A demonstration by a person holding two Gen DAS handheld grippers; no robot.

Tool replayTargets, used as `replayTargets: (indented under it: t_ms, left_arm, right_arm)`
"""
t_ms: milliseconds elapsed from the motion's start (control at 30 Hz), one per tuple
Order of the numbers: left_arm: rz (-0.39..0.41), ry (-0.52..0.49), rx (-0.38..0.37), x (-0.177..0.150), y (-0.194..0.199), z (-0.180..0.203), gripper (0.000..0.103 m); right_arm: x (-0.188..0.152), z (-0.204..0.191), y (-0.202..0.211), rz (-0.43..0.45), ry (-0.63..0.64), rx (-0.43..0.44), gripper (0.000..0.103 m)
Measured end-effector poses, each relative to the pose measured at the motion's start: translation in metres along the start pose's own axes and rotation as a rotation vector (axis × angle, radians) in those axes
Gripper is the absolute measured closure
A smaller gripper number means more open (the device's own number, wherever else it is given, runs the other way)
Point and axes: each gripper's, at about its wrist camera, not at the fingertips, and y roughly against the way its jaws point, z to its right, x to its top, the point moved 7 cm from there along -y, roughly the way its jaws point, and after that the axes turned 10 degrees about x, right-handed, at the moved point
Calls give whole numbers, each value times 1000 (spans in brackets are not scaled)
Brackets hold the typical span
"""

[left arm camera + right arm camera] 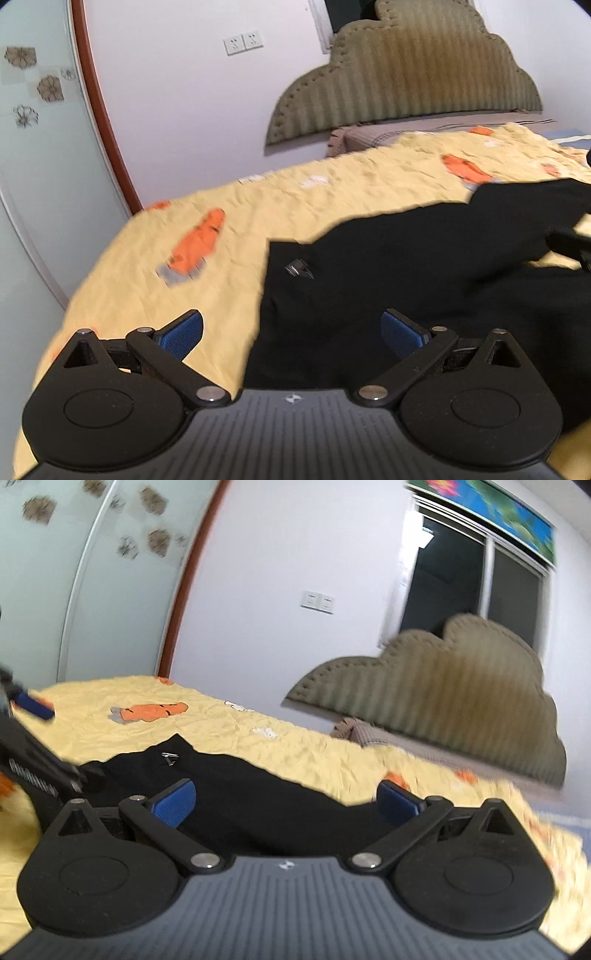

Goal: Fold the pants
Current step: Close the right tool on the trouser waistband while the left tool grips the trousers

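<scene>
Black pants [424, 266] lie spread on a yellow bedspread [177, 206] with orange carrot prints. A small silver logo [299, 268] marks the cloth. My left gripper [291, 334] is open and empty, just above the near edge of the pants. In the right wrist view the pants [258, 790] run across the bed. My right gripper [286, 801] is open and empty above them. The left gripper's blue pad [35, 703] and black body show at the left edge of that view.
A padded olive headboard [406, 74] leans on the white wall behind the bed. A glass wardrobe door [33, 147] with flower prints stands to the left. A dark window [472, 583] is at the right. Wall sockets [243, 42] sit above the bed.
</scene>
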Motion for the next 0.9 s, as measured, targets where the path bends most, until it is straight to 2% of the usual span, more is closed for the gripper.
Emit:
replayTargets:
  t_ms: [133, 200, 267, 367, 500, 600, 700, 767, 900]
  left_arm:
    - [30, -3, 27, 28, -40, -11, 0]
    - [0, -2, 27, 37, -62, -14, 0]
    - [-37, 11, -14, 45, -86, -14, 0]
    - [-92, 61, -34, 51, -115, -17, 0]
    - [-110, 122, -21, 57, -137, -21, 0]
    - [-124, 112, -46, 62, -157, -18, 0]
    - [-157, 90, -137, 70, -183, -16, 0]
    - [-179, 72, -209, 72, -198, -12, 0]
    - [-226, -1, -301, 73, -227, 1, 0]
  right_arm:
    - [9, 14, -49, -62, 53, 67, 0]
    - [13, 22, -75, -78, 72, 127, 0]
    - [14, 31, -97, -87, 83, 160, 0]
    - [14, 46, -130, -98, 93, 205, 1]
    - [5, 71, -186, -216, 89, 261, 13]
    - [-8, 88, -227, -338, 46, 294, 20]
    - [-24, 97, -264, -430, 0, 378, 26]
    - [-33, 99, -278, -463, 1, 446, 26]
    - [-40, 105, -299, -516, -19, 568, 26]
